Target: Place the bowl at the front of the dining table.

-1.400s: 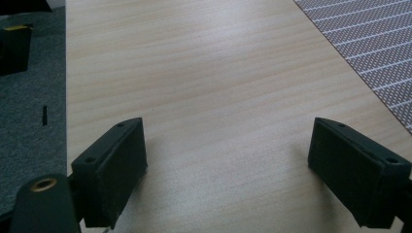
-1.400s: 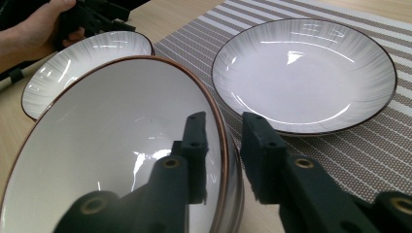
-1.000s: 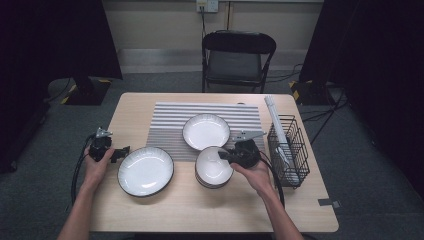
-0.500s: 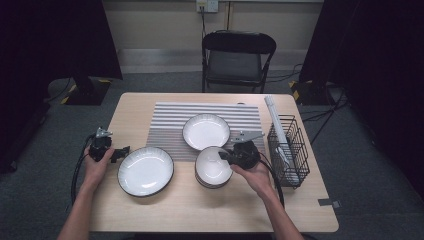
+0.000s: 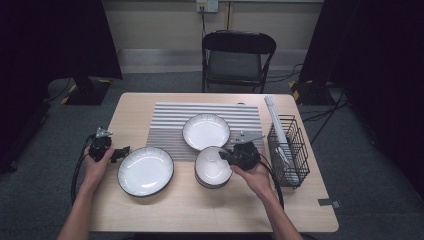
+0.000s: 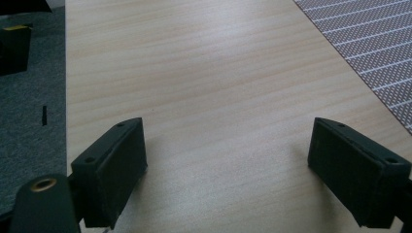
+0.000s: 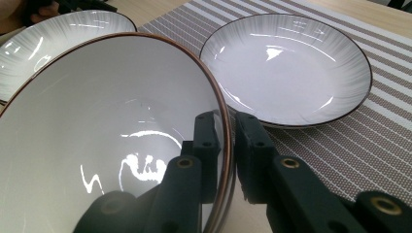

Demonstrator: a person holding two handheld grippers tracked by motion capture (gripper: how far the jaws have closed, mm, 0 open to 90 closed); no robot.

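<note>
A white bowl with a dark rim stands at the front edge of the striped mat. My right gripper is shut on its right rim. In the right gripper view one jaw is inside the bowl and the other outside, with the right gripper pinching the rim. A shallow white plate lies on the mat behind the bowl. A larger plate lies on bare wood to the left. My left gripper hovers open just left of that plate, with nothing between the jaws of the left gripper.
A black wire rack stands at the table's right edge, close to my right hand. A folding chair is behind the table. The wooden table under my left gripper is bare, with the mat's corner to the right.
</note>
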